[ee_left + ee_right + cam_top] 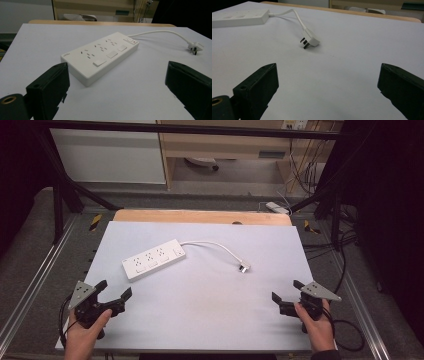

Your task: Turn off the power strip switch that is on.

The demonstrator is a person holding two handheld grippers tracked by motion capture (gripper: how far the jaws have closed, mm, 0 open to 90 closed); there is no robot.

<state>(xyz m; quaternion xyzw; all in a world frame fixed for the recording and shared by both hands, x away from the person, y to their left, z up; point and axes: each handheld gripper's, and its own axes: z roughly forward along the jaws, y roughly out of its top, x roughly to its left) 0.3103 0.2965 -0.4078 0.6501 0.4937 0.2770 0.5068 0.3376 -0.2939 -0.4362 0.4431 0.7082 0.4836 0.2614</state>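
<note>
1. Pale grey-white sheeting covers the table [200, 320], which sits inside a dark metal frame with black curtains at both sides.
2. At the near left corner of the table, the person's left hand [85, 330] holds the left gripper [116, 296]; its jaws stand wide apart with nothing between them, and they point towards the middle of the table.
3. At the near right corner, the right hand [316, 325] holds the right gripper [286, 292]; its jaws are likewise spread wide and bare, hovering over the sheet.
4. Black cables [350, 335] trail from each gripper off the near edge of the table.
5. Between the grippers and the things beyond them lies a broad stretch of bare sheet.
6. Farther in, left of centre, a white power strip [154, 258] lies flat on the table, set at a slant, with its far end pointing right; it is well apart from both grippers.
7. In the left gripper view, the strip [100, 56] lies ahead of the jaws and shows three sets of sockets, each with a white rocker switch, plus a master switch at its far end.
8. From that far end, a white cord [212, 245] arcs right and back towards the near side.
9. It ends in a white plug [244, 268] resting on the sheet right of centre, prongs towards the near side; the right gripper view shows the plug [310, 40] ahead of the jaws, clear of them.
10. Beyond the sheet, a wooden board edge [200, 216] runs along the far side.
11. Behind it stand a white cabinet and wooden shelving.
</note>
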